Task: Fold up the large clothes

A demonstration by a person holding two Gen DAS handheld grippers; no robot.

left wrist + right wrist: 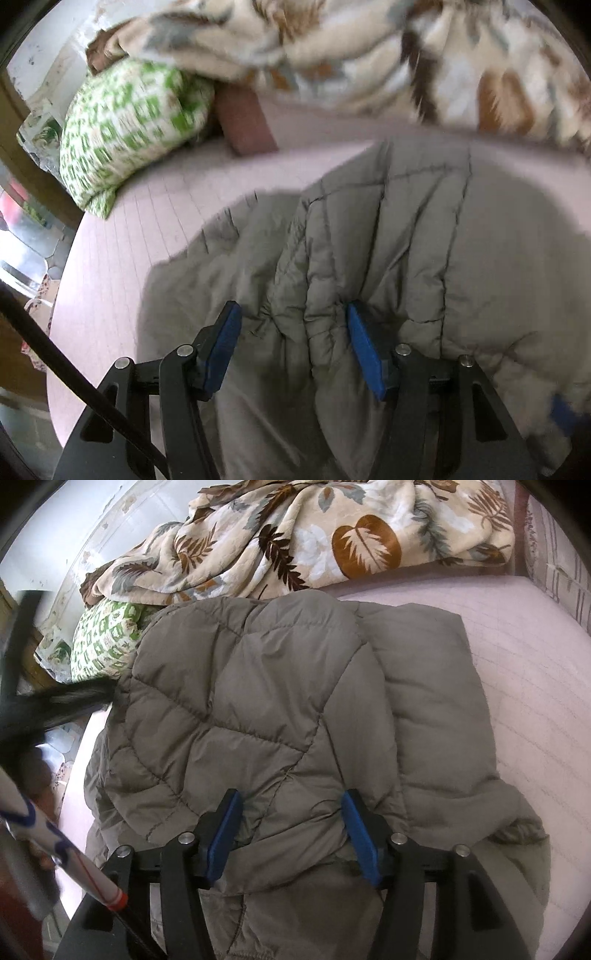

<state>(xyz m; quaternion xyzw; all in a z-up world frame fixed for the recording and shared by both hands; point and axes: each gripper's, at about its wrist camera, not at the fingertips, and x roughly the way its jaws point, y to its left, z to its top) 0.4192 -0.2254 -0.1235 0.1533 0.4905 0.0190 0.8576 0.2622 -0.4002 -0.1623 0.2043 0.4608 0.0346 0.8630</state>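
Note:
A grey-olive quilted puffer jacket [258,720] lies folded over itself on a pink bed sheet [535,686]; it also shows in the left wrist view [406,240]. My left gripper [293,314] is open, its blue pads straddling a bunched ridge of the jacket. My right gripper [291,801] is open, its pads spread on either side of the jacket's near part. Whether either pad presses the fabric I cannot tell. The left view is motion-blurred.
A leaf-patterned beige blanket [314,542] is heaped at the far side of the bed. A green-and-white pillow [133,125] lies at the far left, with a brown block [245,122] beside it. The bed edge and floor are to the left.

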